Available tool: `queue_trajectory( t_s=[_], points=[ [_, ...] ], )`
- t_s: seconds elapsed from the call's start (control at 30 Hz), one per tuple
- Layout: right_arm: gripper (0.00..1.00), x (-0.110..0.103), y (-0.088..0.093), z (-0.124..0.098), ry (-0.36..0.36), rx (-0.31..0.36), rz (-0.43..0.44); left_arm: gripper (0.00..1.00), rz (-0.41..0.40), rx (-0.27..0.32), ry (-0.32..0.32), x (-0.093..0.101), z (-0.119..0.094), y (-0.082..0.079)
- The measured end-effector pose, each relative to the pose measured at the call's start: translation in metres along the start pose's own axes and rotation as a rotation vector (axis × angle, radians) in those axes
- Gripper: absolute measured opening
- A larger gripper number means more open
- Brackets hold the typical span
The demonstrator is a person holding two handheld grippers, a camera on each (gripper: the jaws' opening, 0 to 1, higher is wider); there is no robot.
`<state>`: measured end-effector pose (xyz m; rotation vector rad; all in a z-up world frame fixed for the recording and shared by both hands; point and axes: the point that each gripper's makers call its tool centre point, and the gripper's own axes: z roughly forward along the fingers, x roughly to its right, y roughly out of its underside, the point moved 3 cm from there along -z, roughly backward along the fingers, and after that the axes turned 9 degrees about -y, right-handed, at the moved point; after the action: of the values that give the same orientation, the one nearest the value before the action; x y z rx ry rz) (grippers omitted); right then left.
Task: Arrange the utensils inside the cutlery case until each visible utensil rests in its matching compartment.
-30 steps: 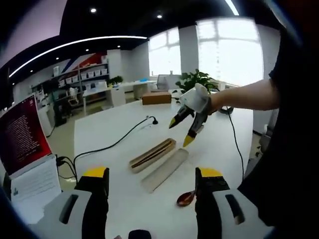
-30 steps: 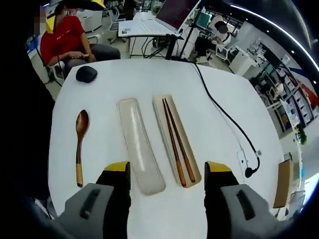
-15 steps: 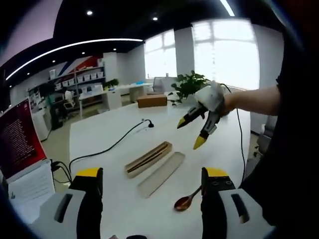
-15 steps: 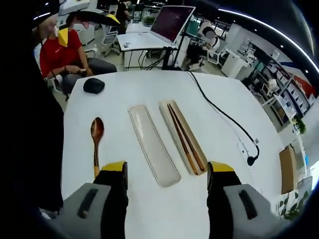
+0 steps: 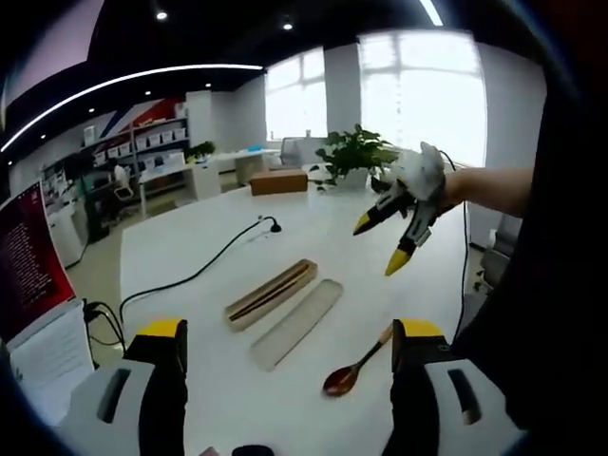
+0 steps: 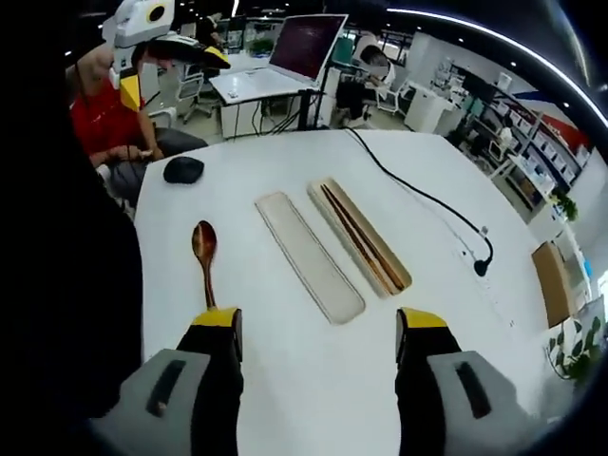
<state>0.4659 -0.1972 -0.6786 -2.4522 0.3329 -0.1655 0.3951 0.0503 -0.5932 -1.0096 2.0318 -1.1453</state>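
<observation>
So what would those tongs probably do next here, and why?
Probably lower the right tongs toward the wooden spoon and take its handle. The spoon lies loose on the white table, beside the case, while the chopsticks already rest in the case's base. The lid lies flat between them. Both tongs are open and hold nothing.

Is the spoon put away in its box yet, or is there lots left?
Done: the chopsticks lie in the case. In hand: nothing; the left gripper and right gripper are open. Left: the spoon lies on the table, beside the lid.
</observation>
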Motion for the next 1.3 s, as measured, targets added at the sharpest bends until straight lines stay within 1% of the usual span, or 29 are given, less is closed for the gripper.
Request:
queue_trajectory(
  t_s=[0.17,0.27,0.4,0.6,0.73,0.9,1.0,1.1,1.2,1.3],
  points=[
    [0.65,-0.014,0.009,0.002,-0.013,-0.004,0.026,0.97,0.0,-0.019,-0.003,-0.005,0.002,0.002],
    [0.65,-0.02,0.013,0.004,-0.019,-0.017,0.025,1.0,0.002,-0.04,0.018,-0.002,0.005,0.007],
    [0.62,-0.028,0.018,0.006,-0.034,-0.025,0.045,0.99,0.02,-0.062,0.042,0.002,0.007,0.012],
    [0.63,-0.034,0.024,0.008,-0.044,-0.043,0.052,0.99,0.027,-0.082,0.055,0.001,0.009,0.018],
    [0.62,-0.04,0.027,0.012,-0.052,-0.055,0.053,0.99,0.039,-0.117,0.071,0.003,0.011,0.03],
    [0.6,-0.048,0.029,0.02,-0.076,-0.07,0.043,0.99,0.059,-0.15,0.049,-0.004,0.011,0.043],
    [0.59,-0.052,0.031,0.025,-0.089,-0.082,0.039,0.99,0.053,-0.156,0.049,-0.007,0.01,0.047],
    [0.59,-0.056,0.032,0.028,-0.1,-0.092,0.035,0.99,0.054,-0.165,0.052,-0.007,0.01,0.052],
    [0.59,-0.058,0.033,0.031,-0.109,-0.098,0.032,0.96,0.09,-0.184,0.068,-0.005,0.01,0.06],
    [0.58,-0.06,0.034,0.035,-0.119,-0.106,0.025,0.95,0.102,-0.2,0.081,-0.002,0.012,0.066]
  ],
)
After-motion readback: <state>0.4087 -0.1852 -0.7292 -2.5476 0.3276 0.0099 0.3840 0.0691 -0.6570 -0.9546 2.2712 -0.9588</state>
